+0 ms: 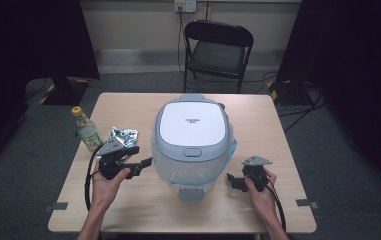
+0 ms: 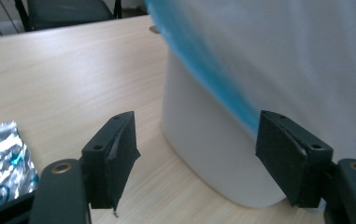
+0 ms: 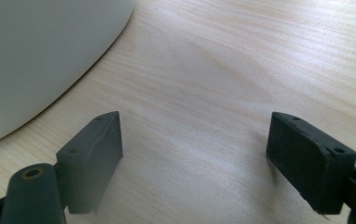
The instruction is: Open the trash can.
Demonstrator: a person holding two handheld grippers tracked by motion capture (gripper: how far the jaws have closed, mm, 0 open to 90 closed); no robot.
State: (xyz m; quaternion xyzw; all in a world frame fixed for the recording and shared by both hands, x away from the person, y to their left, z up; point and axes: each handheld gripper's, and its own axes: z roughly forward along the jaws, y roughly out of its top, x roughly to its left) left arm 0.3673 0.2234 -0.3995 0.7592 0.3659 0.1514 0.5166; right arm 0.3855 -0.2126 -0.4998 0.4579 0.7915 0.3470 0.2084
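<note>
A white and grey rice cooker [image 1: 192, 135] with its lid down stands in the middle of the wooden table [image 1: 128, 210]. My left gripper [image 1: 139, 157] hovers just left of the cooker, raised a little off the table and pointing at its side. In the left gripper view the left gripper [image 2: 196, 158] is open, its jaws framing the cooker's white wall [image 2: 213, 154] and blue band with nothing between them. My right gripper [image 1: 230, 180] sits low at the cooker's right. In the right gripper view it [image 3: 194, 158] is open over bare wood, the cooker's base [image 3: 35, 56] to its left.
A small bottle [image 1: 87, 129] with a yellow cap stands at the table's left, with a crumpled foil packet [image 1: 123, 136] beside it, also seen as the foil packet [image 2: 0, 163] left of my left jaws. A black folding chair [image 1: 218, 47] stands beyond the table.
</note>
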